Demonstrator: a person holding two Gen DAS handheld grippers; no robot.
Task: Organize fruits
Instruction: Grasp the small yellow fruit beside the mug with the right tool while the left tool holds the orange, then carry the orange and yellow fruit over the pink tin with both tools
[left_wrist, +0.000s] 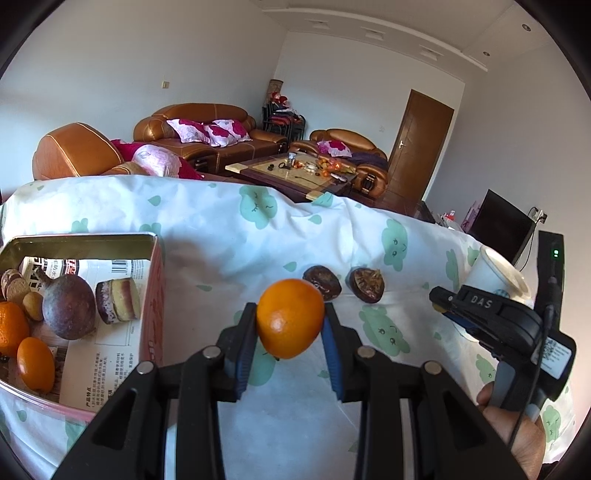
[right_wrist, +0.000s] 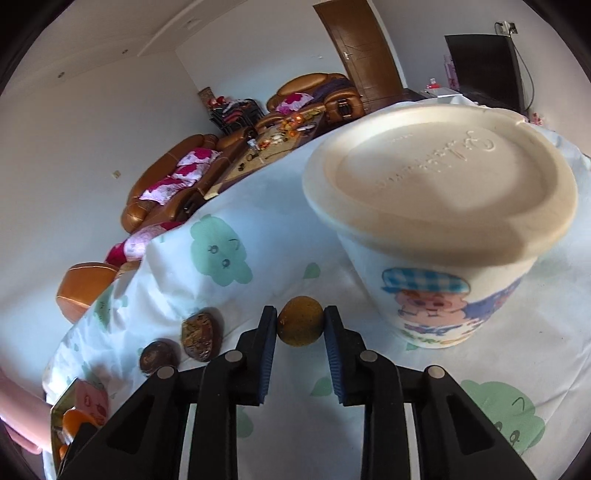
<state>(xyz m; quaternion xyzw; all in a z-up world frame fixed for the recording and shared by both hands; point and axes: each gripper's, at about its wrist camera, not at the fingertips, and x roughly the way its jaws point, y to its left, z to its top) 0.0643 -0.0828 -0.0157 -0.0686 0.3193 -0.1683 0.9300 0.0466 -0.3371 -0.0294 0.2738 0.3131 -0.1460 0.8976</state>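
My left gripper (left_wrist: 290, 314) is shut on an orange (left_wrist: 290, 323), held above the cloud-print cloth just right of the open tin box (left_wrist: 151, 295). In the box lie a purple passion fruit (left_wrist: 68, 306), a slice of layered cake (left_wrist: 118, 301), two more oranges (left_wrist: 35, 363) and some biscuits. In the right wrist view my right gripper (right_wrist: 300, 314) has its pads against both sides of a small round brown fruit (right_wrist: 300, 321) on the cloth, close to the left of a lidded paper cup (right_wrist: 443, 221).
Two dark passion-fruit halves (left_wrist: 322, 282) (left_wrist: 367, 285) lie on the cloth between the grippers. A hand (left_wrist: 517, 435) holds the right gripper's handle. Behind the table are brown sofas, a coffee table, a door and a dark screen.
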